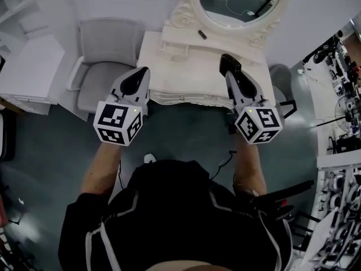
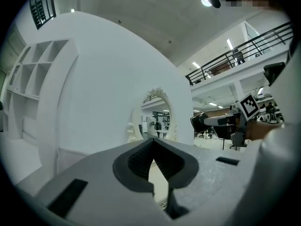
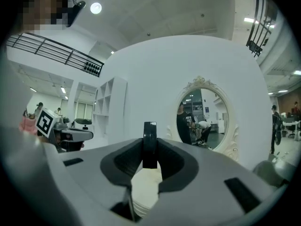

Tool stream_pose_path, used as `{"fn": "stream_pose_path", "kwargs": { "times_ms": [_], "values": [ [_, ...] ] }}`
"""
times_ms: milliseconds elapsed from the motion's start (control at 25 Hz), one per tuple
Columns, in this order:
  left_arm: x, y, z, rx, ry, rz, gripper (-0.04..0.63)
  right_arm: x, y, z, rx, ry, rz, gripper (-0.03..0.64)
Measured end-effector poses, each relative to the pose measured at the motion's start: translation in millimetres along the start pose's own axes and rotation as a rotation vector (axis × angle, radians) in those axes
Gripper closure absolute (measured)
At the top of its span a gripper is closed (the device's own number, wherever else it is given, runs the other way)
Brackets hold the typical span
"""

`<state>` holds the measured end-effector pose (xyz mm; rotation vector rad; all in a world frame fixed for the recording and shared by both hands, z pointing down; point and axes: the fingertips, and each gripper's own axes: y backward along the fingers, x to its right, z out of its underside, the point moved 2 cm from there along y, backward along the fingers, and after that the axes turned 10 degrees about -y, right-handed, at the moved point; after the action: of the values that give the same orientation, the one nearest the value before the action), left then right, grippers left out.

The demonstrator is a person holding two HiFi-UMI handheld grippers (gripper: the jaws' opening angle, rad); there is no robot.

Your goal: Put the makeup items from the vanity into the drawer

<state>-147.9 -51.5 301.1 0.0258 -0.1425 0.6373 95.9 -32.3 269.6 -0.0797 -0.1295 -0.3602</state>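
The right gripper (image 1: 232, 72) hovers over the right side of the white vanity (image 1: 166, 72). Its jaws are clamped on a thin black makeup item (image 3: 149, 142), perhaps a compact, held upright on edge. The left gripper (image 2: 153, 144), over the vanity's left near edge, has its jaws pressed together with nothing between them. A small dark item (image 1: 201, 34) lies on the far shelf below the oval mirror (image 1: 237, 4).

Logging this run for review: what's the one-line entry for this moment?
left gripper: jaws together, empty | right gripper: jaws shut on black makeup item, over vanity | small dark item: on vanity shelf
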Motion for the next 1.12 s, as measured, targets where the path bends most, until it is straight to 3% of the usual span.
{"fn": "stream_pose_path", "kwargs": {
  "times_ms": [480, 1120],
  "values": [
    [-56.5, -28.8, 27.3, -0.055, 0.044, -0.034, 0.592, 11.4, -84.4, 15.5, -0.057, -0.021, -0.026, 0.52],
    [-104.5, -132.1, 52.2, -0.134, 0.016, -0.246, 0.592, 81.3, -240.9, 31.0, -0.191, 0.034, -0.252, 0.52]
  ]
}}
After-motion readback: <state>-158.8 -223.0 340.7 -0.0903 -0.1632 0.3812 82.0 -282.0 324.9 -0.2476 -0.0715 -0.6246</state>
